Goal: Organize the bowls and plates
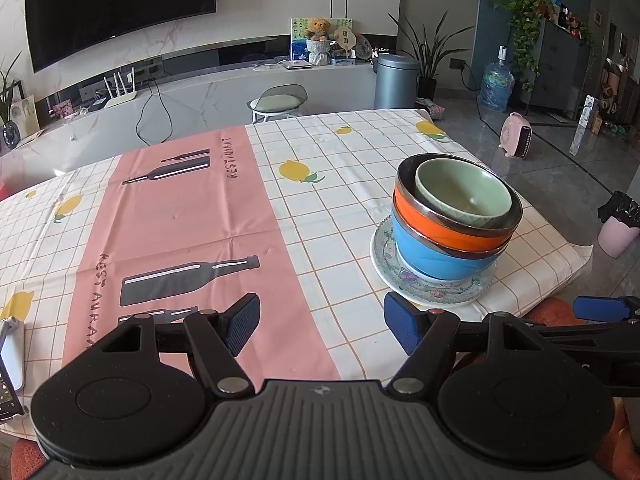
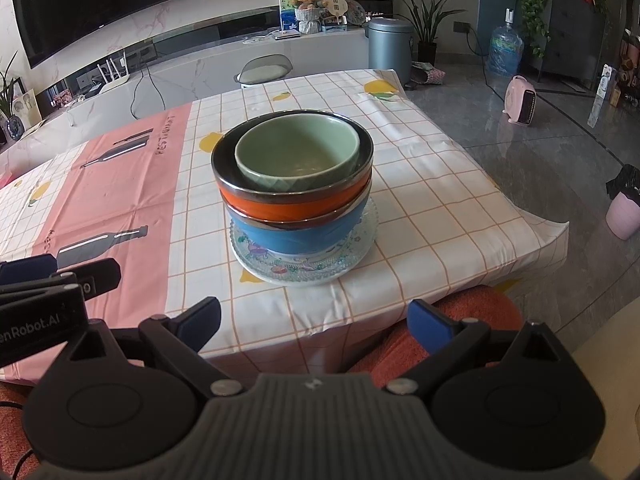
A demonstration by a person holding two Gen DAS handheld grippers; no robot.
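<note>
L gripper (image 1: pixel 318 330): jaws wide apart, empty, lower centre of frame. R gripper (image 2: pixel 314 326): jaws wide apart, empty, lower centre; also visible at right edge of left wrist view.

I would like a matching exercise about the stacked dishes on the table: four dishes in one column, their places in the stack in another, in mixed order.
Things:
1. green bowl
2. orange bowl
3. blue bowl
4. patterned glass plate

Places:
A. directly on the plate
B. at the very bottom, on the tablecloth
C. innermost, on top
D. between the other two bowls

Pairs: 1-C, 2-D, 3-A, 4-B
</note>
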